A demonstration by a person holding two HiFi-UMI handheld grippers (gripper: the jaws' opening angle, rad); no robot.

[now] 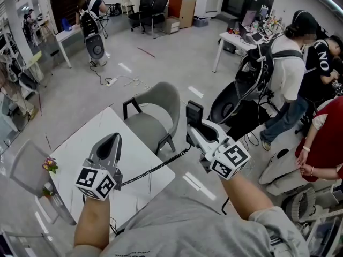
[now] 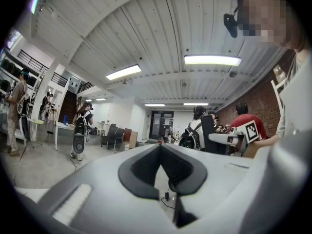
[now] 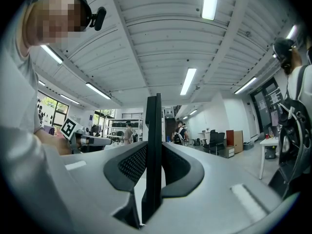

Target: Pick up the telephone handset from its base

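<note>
Closest to me are my two bare forearms, one behind each marker cube. At about 1 o'clock, my right gripper [image 1: 195, 134] has its jaws drawn in on the slim black plastic telephone handset [image 1: 194, 113]. The handset stands upright and edge-on between the pads in the right gripper view [image 3: 154, 130], clear of the tabletop. Its black cord [image 1: 155, 168] trails off toward 8 o'clock and passes behind my left marker cube. I can't see the base from any view.

My left gripper [image 1: 113, 141] hovers at 10 o'clock over the white square table [image 1: 102, 123], its tips meeting with nothing between them. A grey shell chair [image 1: 155, 106] stands at 12 o'clock, just past the table's far edge.

I judge the handset to be light, rigid and smooth-skinned, so it could slide or pivot in a narrow pinch like this one. The surest hold should be across the straight middle of the handle, with the pads flat on its two faces. The cord will probably tug toward 8 o'clock as it tightens, so I'd want slack on that side.
</note>
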